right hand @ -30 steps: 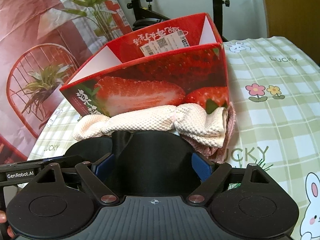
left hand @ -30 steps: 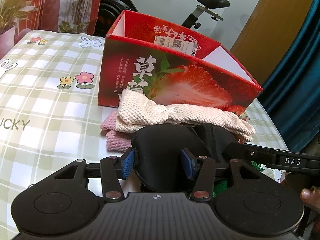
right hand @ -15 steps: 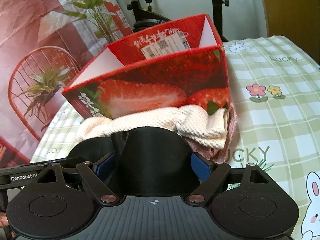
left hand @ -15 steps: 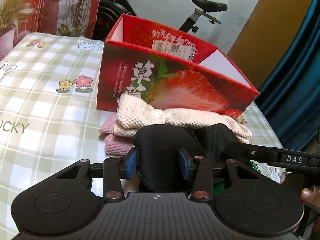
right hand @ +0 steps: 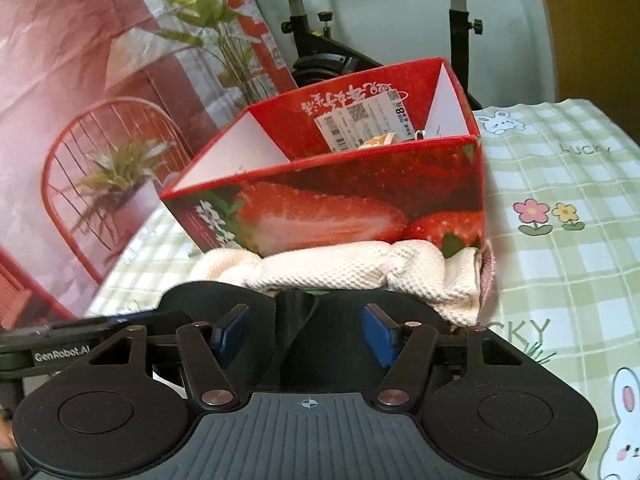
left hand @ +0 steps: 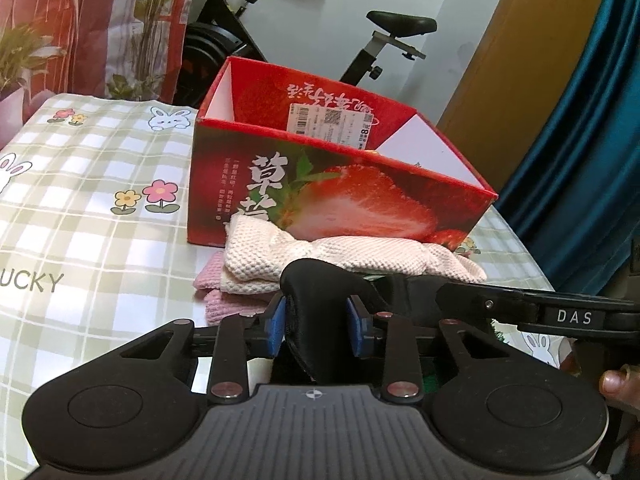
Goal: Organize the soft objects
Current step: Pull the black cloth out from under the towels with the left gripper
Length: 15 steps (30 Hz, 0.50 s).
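- The left tool (left hand: 316,326) has just been closing, and its blue pads (left hand: 276,325) now press on both sides of a soft black padded fabric piece (left hand: 316,292), which bulges up between them.
- The right tool (right hand: 308,334) has also just been closing on the same black piece. From its own camera the right-side pad seems to touch the fabric, but a gap shows at the left-side pad, so I judge this grip is not yet firm.
- I think two tools are used because the piece is limp and wide; one grip alone would let it hang and fold.
- The black piece lies at the near side of the checked tablecloth on the table (left hand: 92,200), just in front of a folded cream waffle-knit cloth (left hand: 340,256).
- The cream cloth rests on a pink knitted cloth (left hand: 224,300), and both lean against the front wall of an open red strawberry-printed cardboard box (left hand: 340,196).
- The box stands open just behind the pile, probably to receive the soft things; something small already shows inside it.
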Each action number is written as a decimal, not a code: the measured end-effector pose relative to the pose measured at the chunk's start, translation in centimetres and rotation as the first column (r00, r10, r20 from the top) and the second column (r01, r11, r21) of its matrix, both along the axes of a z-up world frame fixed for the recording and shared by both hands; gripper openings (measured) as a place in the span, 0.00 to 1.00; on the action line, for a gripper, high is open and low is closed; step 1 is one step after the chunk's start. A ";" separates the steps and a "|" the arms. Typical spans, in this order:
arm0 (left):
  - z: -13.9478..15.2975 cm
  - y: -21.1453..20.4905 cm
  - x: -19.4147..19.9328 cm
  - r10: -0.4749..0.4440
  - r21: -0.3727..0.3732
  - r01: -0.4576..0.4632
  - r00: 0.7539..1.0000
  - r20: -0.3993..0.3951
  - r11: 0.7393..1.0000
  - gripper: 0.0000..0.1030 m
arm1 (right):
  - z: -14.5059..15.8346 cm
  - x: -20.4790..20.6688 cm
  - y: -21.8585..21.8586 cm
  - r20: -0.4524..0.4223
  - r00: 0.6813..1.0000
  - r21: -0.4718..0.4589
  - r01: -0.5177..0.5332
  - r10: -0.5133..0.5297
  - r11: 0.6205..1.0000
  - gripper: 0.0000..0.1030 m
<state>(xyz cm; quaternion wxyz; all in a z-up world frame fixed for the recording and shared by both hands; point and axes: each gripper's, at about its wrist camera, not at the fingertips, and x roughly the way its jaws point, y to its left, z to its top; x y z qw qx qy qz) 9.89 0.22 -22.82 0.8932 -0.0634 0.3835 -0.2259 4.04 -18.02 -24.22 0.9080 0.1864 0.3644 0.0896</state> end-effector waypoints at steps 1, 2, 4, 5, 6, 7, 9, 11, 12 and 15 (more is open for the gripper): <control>-0.1 0.2 0.1 0.004 -0.003 -0.004 1.000 -0.005 1.000 0.33 | -0.1 -0.1 0.0 0.000 1.000 -0.003 0.003 -0.003 1.000 0.58; -0.2 0.3 0.2 0.009 -0.002 -0.009 1.000 -0.009 1.000 0.33 | -0.1 -0.1 -0.2 0.000 1.000 -0.007 0.009 -0.009 1.000 0.58; -0.4 0.4 0.3 0.017 0.004 -0.017 1.000 -0.016 1.000 0.33 | -0.3 -0.1 -0.4 -0.007 1.000 -0.020 0.025 -0.025 0.999 0.59; -0.5 0.4 0.3 0.018 0.006 -0.018 1.000 -0.019 1.000 0.33 | -0.4 -0.1 -0.6 -0.013 0.999 -0.027 0.032 -0.032 0.999 0.59; -0.6 0.4 0.4 0.020 0.007 -0.020 1.000 -0.022 1.000 0.33 | -0.6 -0.2 -0.7 -0.019 0.999 -0.032 0.038 -0.038 0.999 0.59; -0.6 0.4 0.4 0.020 0.008 -0.020 0.999 -0.024 1.000 0.33 | -0.8 -0.2 -0.8 -0.025 0.999 -0.036 0.042 -0.043 0.998 0.59; -0.7 0.5 0.4 0.022 0.008 -0.021 0.999 -0.026 1.000 0.33 | -1.1 -0.2 -1.0 -0.035 0.998 -0.040 0.047 -0.048 0.998 0.60; -0.6 0.5 0.4 0.022 0.007 -0.022 0.999 -0.025 1.000 0.33 | -1.3 -0.2 -1.1 -0.041 0.998 -0.042 0.048 -0.050 0.998 0.60; -0.6 0.5 0.4 0.022 0.008 -0.022 0.999 -0.025 1.000 0.34 | -1.3 -0.2 -1.1 -0.044 0.998 -0.043 0.048 -0.050 0.998 0.60; -0.6 0.6 0.5 0.025 0.007 -0.025 0.999 -0.028 1.000 0.34 | -1.4 -0.2 -1.1 -0.048 0.998 -0.042 0.045 -0.047 0.998 0.62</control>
